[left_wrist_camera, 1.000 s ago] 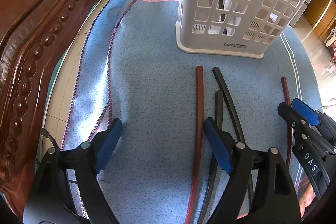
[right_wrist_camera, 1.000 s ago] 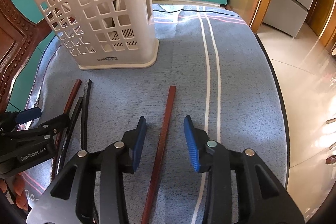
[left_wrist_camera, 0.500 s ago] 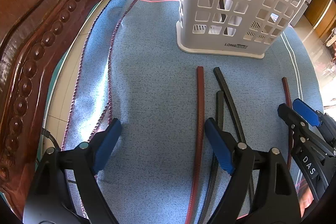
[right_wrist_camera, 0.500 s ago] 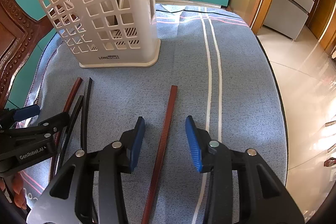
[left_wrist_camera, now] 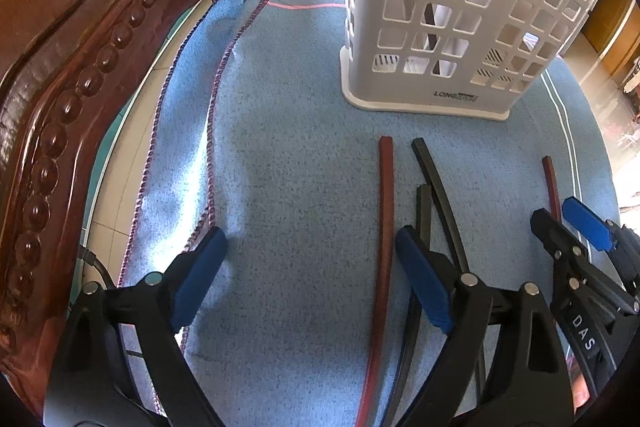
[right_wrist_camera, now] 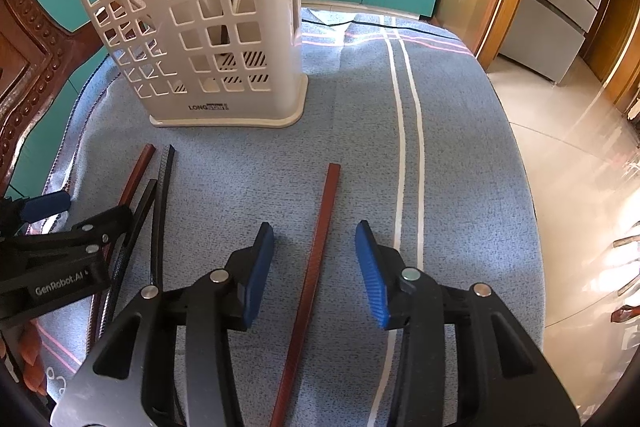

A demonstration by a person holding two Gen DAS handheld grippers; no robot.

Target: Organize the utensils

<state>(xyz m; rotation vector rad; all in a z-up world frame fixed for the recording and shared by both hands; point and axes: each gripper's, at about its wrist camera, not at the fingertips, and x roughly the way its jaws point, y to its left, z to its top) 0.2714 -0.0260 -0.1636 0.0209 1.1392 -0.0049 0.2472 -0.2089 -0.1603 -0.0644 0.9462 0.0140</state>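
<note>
Four chopsticks lie on the blue cloth that covers the tabletop, all on the near side of the white utensil basket; at least two dark sticks stand already inside this basket, so I judge that the work is begun but most of it is left. On the left, one red-brown chopstick and two black chopsticks lie close together, the black ones crossing; another red-brown chopstick lies alone, more to the right.

Concerning the left claw, its jaws have just been opening and stand wide; the left red-brown chopstick lies below the gap, close to the right pad, and no pad touches it. Concerning the right claw, its jaws have just been opening a little and stand at a middle width; the lone chopstick runs between them, below the pads, not gripped.

Neither claw holds anything; probably each must come down and close on its chopstick, then carry it to the basket.
</note>
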